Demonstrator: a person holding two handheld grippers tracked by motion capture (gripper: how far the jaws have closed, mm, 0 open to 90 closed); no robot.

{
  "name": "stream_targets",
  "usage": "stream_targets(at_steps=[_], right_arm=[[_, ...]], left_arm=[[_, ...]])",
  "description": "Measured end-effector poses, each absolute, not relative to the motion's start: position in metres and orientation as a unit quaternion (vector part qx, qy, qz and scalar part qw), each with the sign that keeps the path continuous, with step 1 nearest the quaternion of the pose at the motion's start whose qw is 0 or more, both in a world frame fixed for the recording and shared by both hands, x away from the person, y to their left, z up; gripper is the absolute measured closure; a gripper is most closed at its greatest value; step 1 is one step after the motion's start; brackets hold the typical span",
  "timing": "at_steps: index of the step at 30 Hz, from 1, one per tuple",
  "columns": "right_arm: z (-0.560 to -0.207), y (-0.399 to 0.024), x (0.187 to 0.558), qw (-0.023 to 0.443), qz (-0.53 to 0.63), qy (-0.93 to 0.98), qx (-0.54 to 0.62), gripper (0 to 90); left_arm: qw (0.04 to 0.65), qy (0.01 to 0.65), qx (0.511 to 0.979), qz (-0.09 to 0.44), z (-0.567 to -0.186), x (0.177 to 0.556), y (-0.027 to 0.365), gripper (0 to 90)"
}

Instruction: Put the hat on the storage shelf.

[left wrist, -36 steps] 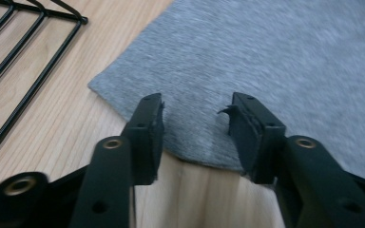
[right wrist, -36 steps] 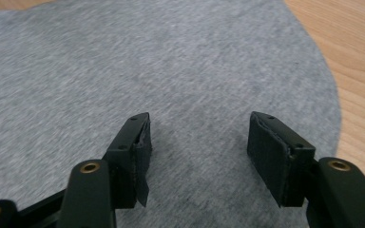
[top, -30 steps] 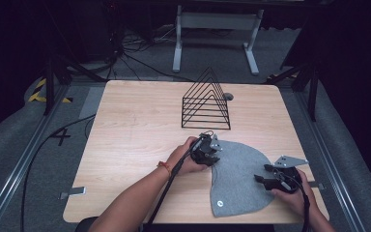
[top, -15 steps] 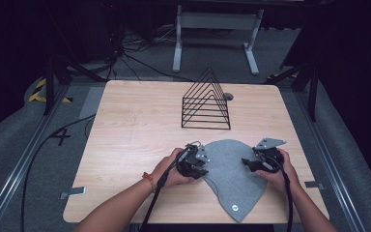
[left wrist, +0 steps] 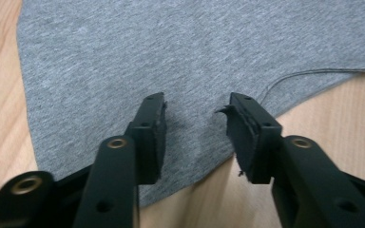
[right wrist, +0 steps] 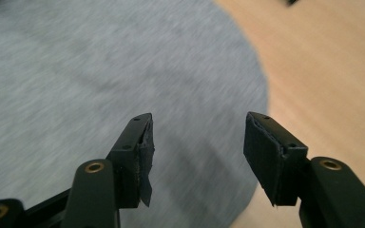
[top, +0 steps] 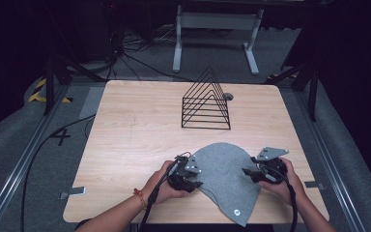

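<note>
Both hands have shifted along the grey cloth (top: 224,181) since a second ago: the left gripper (top: 196,178) has slid down to its left edge and the right gripper (top: 248,172) has come up and in to the right edge. The left jaws have just been opening and stand apart over the hem, clamping nothing; the right jaws have just been closing but are still wide, astride the rim, pads not pressing. It looks like a fresh two-sided grab is being set up, to lift or fold. The cloth lies flat at the near edge of the table (top: 135,130), its snap-button corner (top: 236,211) at the lip. The wire rack (top: 206,102) stands well behind, out of the way.
</note>
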State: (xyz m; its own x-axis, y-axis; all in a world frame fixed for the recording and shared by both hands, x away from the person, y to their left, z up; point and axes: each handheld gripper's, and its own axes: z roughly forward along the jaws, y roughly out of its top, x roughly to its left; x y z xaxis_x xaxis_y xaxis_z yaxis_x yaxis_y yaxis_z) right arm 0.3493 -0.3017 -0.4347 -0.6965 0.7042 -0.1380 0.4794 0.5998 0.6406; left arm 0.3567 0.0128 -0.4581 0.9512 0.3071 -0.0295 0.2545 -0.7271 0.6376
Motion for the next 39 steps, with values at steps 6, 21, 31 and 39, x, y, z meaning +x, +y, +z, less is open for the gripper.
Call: stream_targets(at_steps=[6, 21, 31, 39], right_arm=[[-0.44, -0.307, 0.318, 0.145, 0.297, 0.878, 0.345, 41.0], [-0.453, -0.332, 0.33, 0.204, 0.284, 0.86, 0.372, 24.7], [-0.451, -0.346, 0.337, 0.227, 0.278, 0.839, 0.408, 36.5], [-0.447, -0.347, 0.324, 0.174, 0.311, 0.837, 0.414, 39.3]], left_arm=[[0.357, 0.166, 0.916, 0.075, -0.448, 0.367, 0.027, 44.0], [0.346, 0.189, 0.917, 0.062, -0.463, 0.395, 0.039, 47.4], [0.327, 0.165, 0.929, 0.053, -0.459, 0.379, 0.026, 40.5], [0.365, 0.215, 0.904, 0.058, -0.449, 0.409, 0.024, 32.4]])
